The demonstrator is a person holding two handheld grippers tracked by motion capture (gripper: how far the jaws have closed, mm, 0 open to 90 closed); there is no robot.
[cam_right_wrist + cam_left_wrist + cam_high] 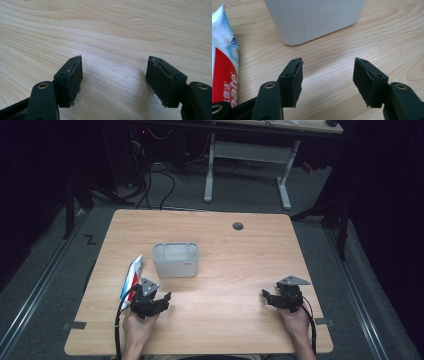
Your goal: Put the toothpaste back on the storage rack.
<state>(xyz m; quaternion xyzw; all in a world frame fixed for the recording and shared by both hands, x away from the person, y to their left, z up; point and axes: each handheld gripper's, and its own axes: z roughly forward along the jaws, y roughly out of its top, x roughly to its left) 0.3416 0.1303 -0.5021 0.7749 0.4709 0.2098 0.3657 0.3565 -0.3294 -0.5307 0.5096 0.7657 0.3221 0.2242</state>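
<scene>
**Risk note: tube at the left edge, container close by**

The toothpaste tube point(132, 276) lies flat near the left edge of the table point(240, 255), just beside my left gripper point(150, 304) and short of the grey container point(175, 259), which stands upright left of the table's centre. In the left gripper view the tube point(224, 67) sits off to the left of the jaws, not between them; the container point(314, 20) stands straight ahead.

My left gripper point(327, 82) is spread wide and holds nothing. My right gripper point(115, 82), near the front right corner point(282, 298), is likewise spread wide and empty, over bare wood.

Hazards, as I judge them:
- The tube lies flat, so a shallow closing may slide off it or push it toward the left edge.
- Closing on the soft body could squeeze it and make it slip.
- The container looks light; a careless swing may knock or shift it.
- Its compartments appear narrow, so a tilted tube may catch on the rim.
</scene>
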